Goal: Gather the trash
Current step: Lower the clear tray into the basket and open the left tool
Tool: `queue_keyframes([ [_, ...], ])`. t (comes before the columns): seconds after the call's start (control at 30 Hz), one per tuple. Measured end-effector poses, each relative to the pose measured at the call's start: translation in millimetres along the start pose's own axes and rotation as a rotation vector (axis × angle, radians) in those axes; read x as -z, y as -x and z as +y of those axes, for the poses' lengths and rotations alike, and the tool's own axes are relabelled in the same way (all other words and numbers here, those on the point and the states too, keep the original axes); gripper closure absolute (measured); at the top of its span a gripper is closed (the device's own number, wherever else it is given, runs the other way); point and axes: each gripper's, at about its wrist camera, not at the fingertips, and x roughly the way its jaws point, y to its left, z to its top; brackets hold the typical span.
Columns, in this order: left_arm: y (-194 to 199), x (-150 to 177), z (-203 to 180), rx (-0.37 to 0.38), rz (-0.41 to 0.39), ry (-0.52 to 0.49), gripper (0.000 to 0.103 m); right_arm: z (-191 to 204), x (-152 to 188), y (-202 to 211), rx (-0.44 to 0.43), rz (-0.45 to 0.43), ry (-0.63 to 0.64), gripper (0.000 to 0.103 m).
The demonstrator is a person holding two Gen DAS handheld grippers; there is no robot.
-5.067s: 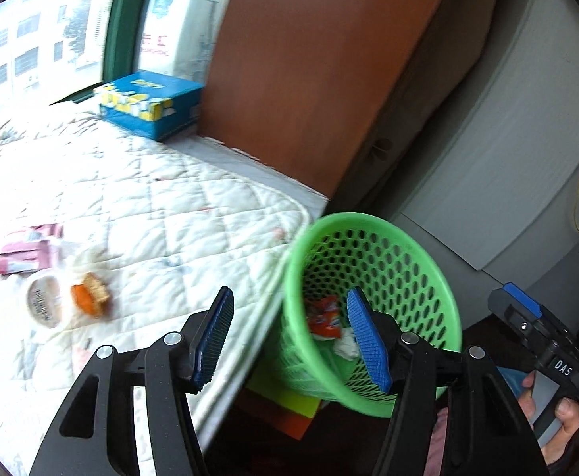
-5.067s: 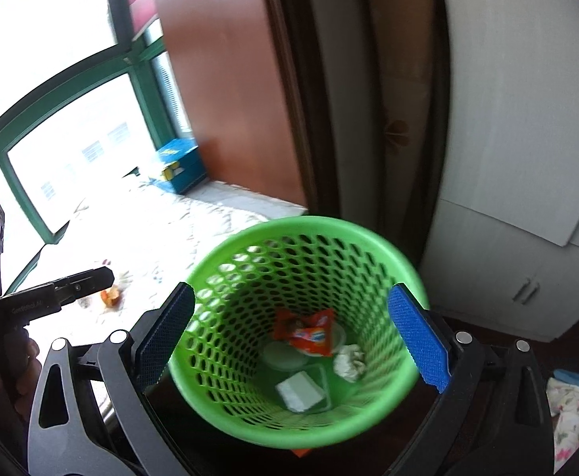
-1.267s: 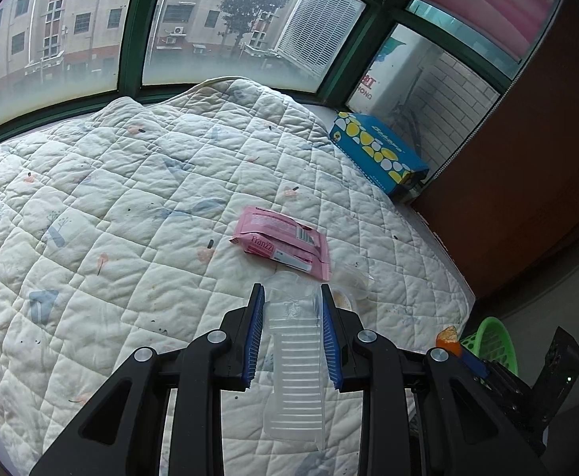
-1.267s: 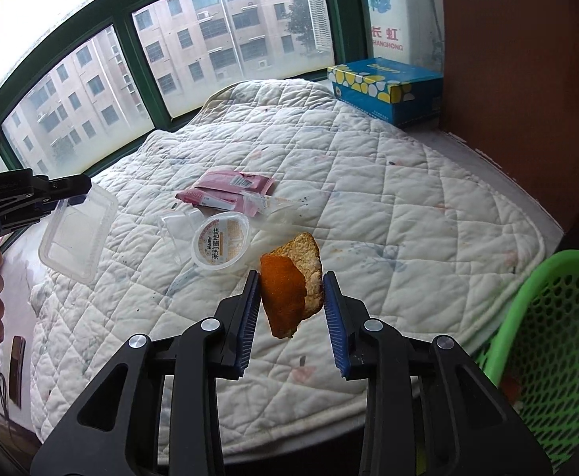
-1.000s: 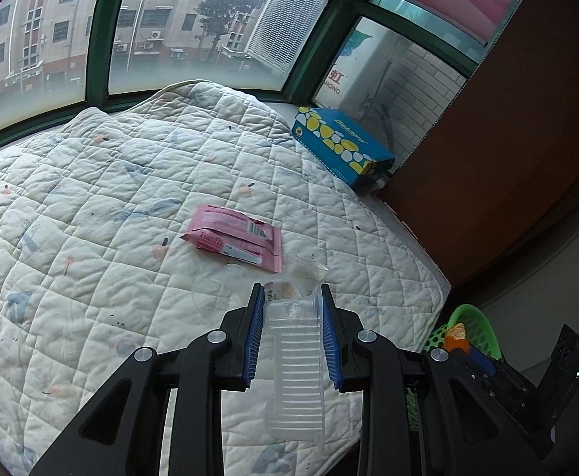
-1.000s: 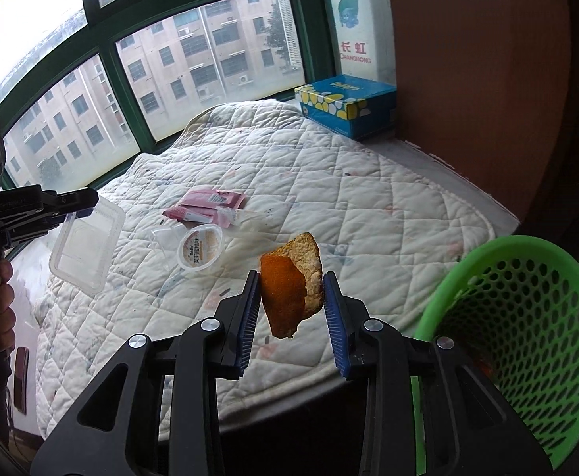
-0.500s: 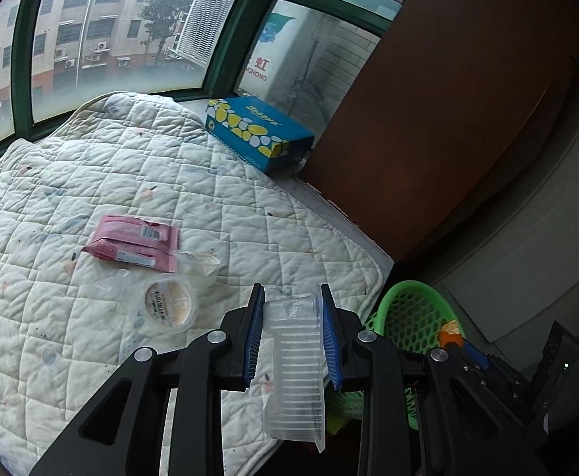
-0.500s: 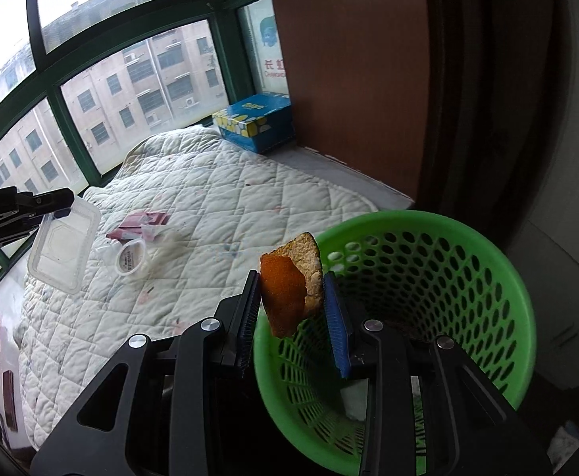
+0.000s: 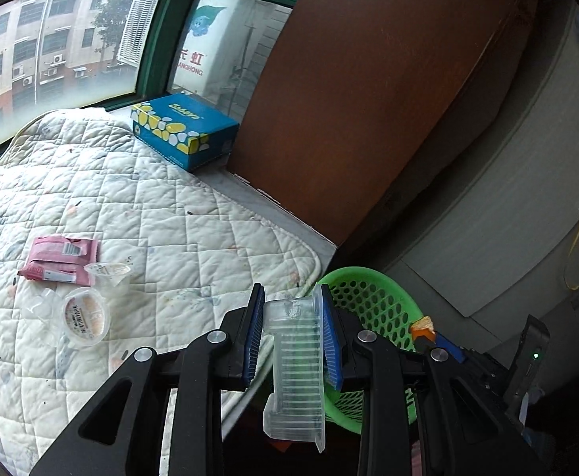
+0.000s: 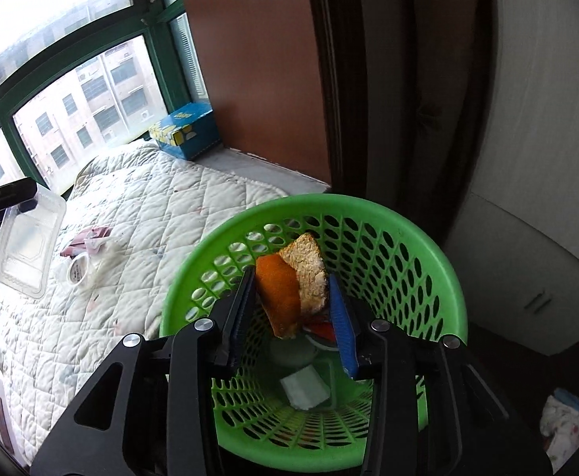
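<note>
Two tongs (image 9: 292,335) (image 10: 292,313) loaded — wrappers (image 9: 60,265) beside quilt (image 9: 162,214).

The basket (image 10: 428,261) stands on the floor just beside the bed's (image 9: 162,214) corner. The right tool (image 10: 293,297) hangs over the basket's mouth with the peel (image 10: 289,285) pinched between its fingers; a packet (image 10: 304,392) and other scraps lie on the basket's bottom below it. The left tool (image 9: 291,329) grips the plastic tray (image 9: 297,365) over the bed's edge, with the basket behind it (partly hidden). On the bed, left of that tool, a wrapper (image 9: 57,263) lies behind a lidded cup (image 9: 85,317), the two near each other. A tissue box (image 9: 184,135) sits at the bed's far side against the window (image 9: 51,51), a wooden panel (image 9: 360,91) to its right.
</note>
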Motion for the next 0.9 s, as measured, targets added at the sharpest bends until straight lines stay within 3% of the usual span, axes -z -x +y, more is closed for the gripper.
queue_keyframes([
  [0.07, -6.8, 0.6, -9.8, 0.015, 0.011, -0.014, 0.076, -7.1, 1.3, 2.8, 0.012, -0.009, -0.016, 0.053],
  [0.27, -28.9, 5.6, -36.5, 0.05, 0.05, -0.046, 0.076, -23.1, 5.9, 12.7, 0.025, -0.021, -0.04, 0.051],
  [0.5, -53.6, 14.2, -67.9, 0.093, 0.091, -0.094, 0.076, -34.8, 7.9, 32.3, 0.025, -0.064, -0.065, 0.037],
  [0.9, -94.0, 30.8, -96.3, 0.127, 0.18, -0.135, 0.075, -45.3, 14.1, 47.3, 0.023, -0.088, -0.097, 0.035],
])
